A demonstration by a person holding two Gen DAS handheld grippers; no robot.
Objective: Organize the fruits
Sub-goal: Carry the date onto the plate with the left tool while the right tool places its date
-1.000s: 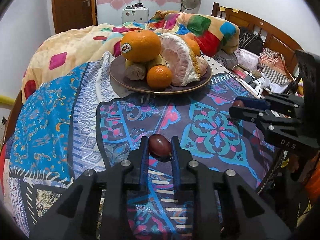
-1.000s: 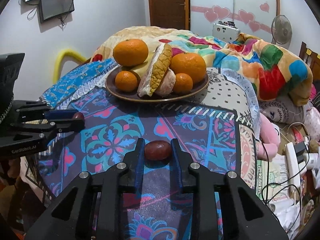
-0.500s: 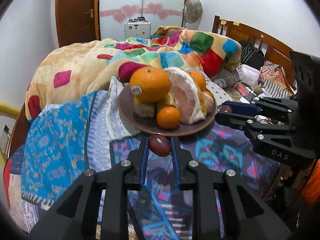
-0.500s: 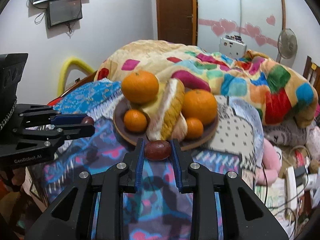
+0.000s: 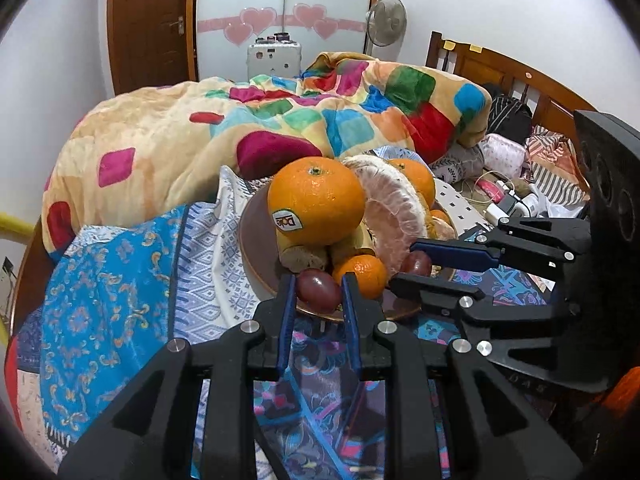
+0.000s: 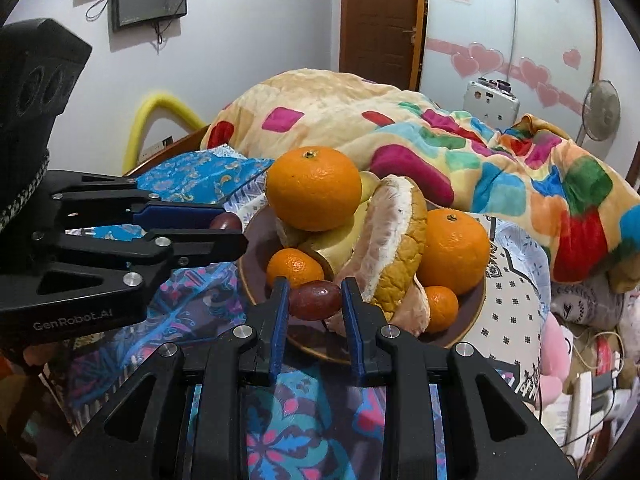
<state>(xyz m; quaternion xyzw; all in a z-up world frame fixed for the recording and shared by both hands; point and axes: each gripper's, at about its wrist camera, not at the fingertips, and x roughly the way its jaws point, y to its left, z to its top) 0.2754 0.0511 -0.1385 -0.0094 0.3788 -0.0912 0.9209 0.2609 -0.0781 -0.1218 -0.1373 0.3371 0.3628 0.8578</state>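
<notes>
A brown plate (image 5: 256, 256) on the patterned cloth holds big oranges (image 5: 316, 200), small mandarins (image 5: 360, 274), a peeled pomelo (image 5: 394, 216) and other fruit. My left gripper (image 5: 318, 294) is shut on a dark red oval fruit (image 5: 318, 290), held over the plate's near rim. My right gripper (image 6: 314, 300) is shut on a second dark red fruit (image 6: 315, 300), held over the plate's near rim (image 6: 316, 350). Each gripper shows in the other's view, the right (image 5: 412, 266) and the left (image 6: 228, 228), close beside each other.
A colourful patchwork quilt (image 5: 280, 128) is heaped behind the plate. A wooden headboard (image 5: 508, 72), clothes and chargers (image 5: 504, 200) lie to the right. A door (image 5: 148, 20), fan (image 5: 386, 16) and white case (image 5: 274, 58) stand at the back wall.
Both grippers have lifted their dark red fruits off the cloth and moved forward to the plate, coming closer together.
</notes>
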